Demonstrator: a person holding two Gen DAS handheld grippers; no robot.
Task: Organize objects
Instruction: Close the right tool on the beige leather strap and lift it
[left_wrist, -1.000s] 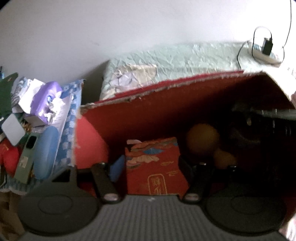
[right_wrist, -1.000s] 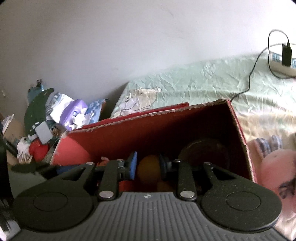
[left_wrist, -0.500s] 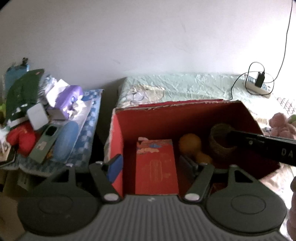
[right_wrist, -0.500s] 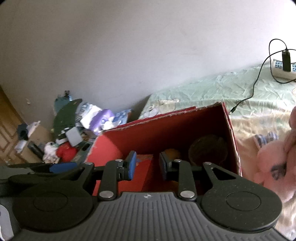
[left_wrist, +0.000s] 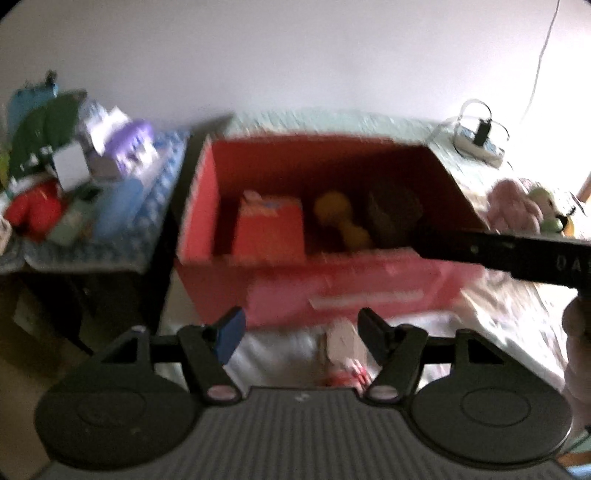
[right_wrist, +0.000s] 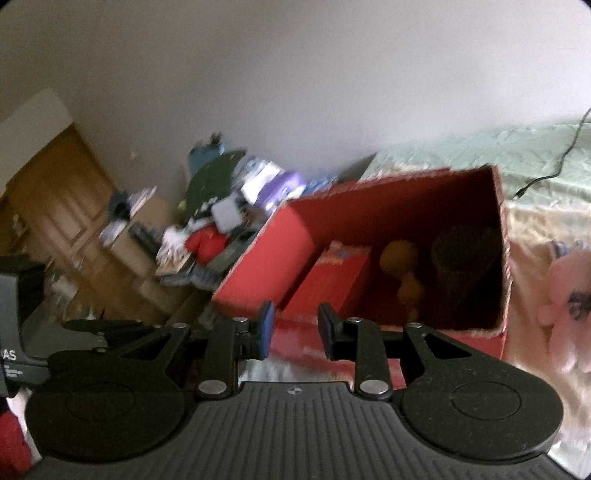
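Observation:
A red cardboard box (left_wrist: 351, 291) (right_wrist: 269, 254) stands open on the bed. Inside it are a red printed packet (left_wrist: 267, 227) (right_wrist: 332, 275), an orange gourd-shaped thing (left_wrist: 340, 218) (right_wrist: 400, 258) and a dark woven basket (left_wrist: 391, 210) (right_wrist: 461, 251). My left gripper (left_wrist: 301, 332) hangs open in front of the box, nothing gripped. A small white and pink thing (left_wrist: 343, 349), too blurred to name, lies on the bedding below the gap. My right gripper (right_wrist: 295, 328) is open at the box's near left corner, holding nothing. Its black body (left_wrist: 498, 251) crosses the left wrist view.
A cluttered side table (left_wrist: 110, 192) (right_wrist: 221, 221) stands left of the box. A pink plush toy (left_wrist: 513, 206) (right_wrist: 569, 295) lies on the bed to the right. A power strip (left_wrist: 480, 144) with cables sits at the back. A wooden door (right_wrist: 55, 206) is far left.
Both grippers have drawn back and up out of the box. The red packet and the orange thing, earlier between the fingers, stay inside.

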